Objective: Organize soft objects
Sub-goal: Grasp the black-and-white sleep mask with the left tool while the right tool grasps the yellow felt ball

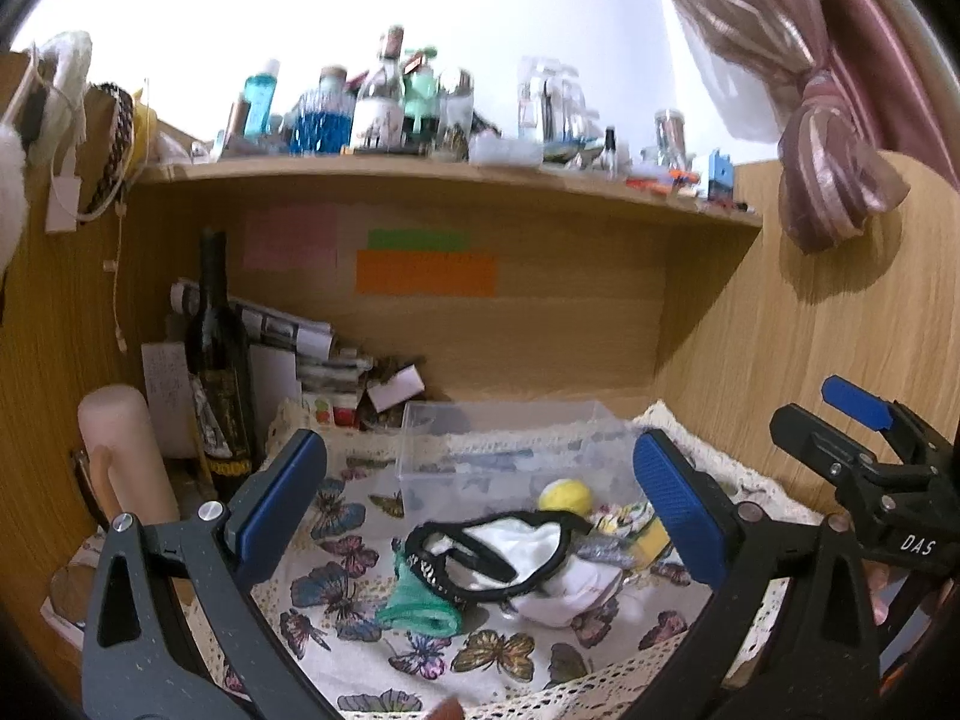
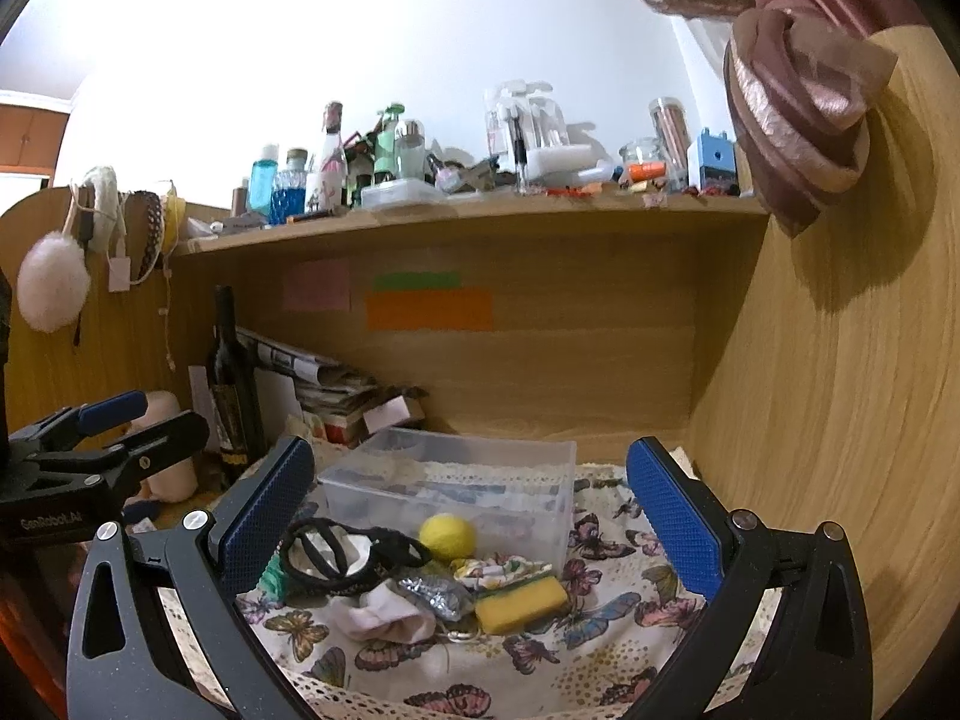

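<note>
A: Hovering, both of them. Left claw spread wide, gripping nothing; right claw likewise released

B: Soft stuff?

A: Piled lower centre on the butterfly cloth: yellow ball touching the clear bin front, yellow sponge right of it, black-trimmed white garment left, green mesh piece beside that

B: Bin?

A: Mid frame, behind the pile; wine bottle far left
</note>
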The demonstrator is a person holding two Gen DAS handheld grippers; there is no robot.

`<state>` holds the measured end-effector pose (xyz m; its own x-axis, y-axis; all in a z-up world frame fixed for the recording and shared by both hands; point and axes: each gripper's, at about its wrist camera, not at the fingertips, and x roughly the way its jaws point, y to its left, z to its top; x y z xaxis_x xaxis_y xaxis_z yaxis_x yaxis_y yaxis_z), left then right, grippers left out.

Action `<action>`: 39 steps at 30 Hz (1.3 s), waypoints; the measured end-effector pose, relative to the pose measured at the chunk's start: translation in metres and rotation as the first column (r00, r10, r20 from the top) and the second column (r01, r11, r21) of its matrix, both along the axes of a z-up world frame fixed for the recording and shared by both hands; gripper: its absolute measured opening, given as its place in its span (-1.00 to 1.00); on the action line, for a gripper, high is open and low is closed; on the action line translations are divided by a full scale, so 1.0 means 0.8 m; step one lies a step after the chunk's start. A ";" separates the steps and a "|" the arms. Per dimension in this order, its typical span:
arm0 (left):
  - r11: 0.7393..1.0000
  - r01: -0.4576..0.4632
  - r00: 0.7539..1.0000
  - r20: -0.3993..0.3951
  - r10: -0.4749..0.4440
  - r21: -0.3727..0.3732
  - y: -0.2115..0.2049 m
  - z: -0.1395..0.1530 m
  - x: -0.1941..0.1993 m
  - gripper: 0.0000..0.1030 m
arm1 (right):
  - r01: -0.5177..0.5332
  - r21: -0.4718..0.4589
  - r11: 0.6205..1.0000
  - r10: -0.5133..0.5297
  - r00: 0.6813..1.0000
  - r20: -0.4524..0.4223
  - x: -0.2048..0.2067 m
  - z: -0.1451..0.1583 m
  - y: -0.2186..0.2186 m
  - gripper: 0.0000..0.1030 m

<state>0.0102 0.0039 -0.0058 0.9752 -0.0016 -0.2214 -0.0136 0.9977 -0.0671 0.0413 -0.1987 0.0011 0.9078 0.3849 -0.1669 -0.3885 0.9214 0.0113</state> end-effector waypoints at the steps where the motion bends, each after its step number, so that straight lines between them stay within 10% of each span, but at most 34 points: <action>1: 1.000 0.000 1.000 -0.019 0.000 -0.003 0.003 -0.005 0.006 1.00 | 0.002 -0.006 1.000 -0.002 1.000 -0.010 0.003 -0.004 0.001 1.00; 14: 0.993 -0.005 0.956 -0.292 -0.031 -0.121 0.064 -0.098 0.085 1.00 | -0.026 -0.108 0.994 0.004 0.979 -0.206 0.066 -0.073 0.004 0.88; 25: 0.989 0.021 0.903 -0.422 -0.081 -0.143 0.068 -0.129 0.141 0.21 | -0.014 -0.131 0.991 -0.036 0.930 -0.366 0.114 -0.109 -0.007 0.30; 39: 0.992 0.090 0.861 -0.493 -0.124 -0.092 0.056 -0.135 0.153 -0.60 | -0.118 -0.127 0.985 0.063 0.926 -0.372 0.141 -0.083 0.026 0.26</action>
<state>0.1325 0.0490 -0.1139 0.7286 -0.1303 -0.6725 0.0444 0.9887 -0.1435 0.1540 -0.1778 -0.0652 0.7354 0.4088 -0.5405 -0.4642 0.8849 0.0377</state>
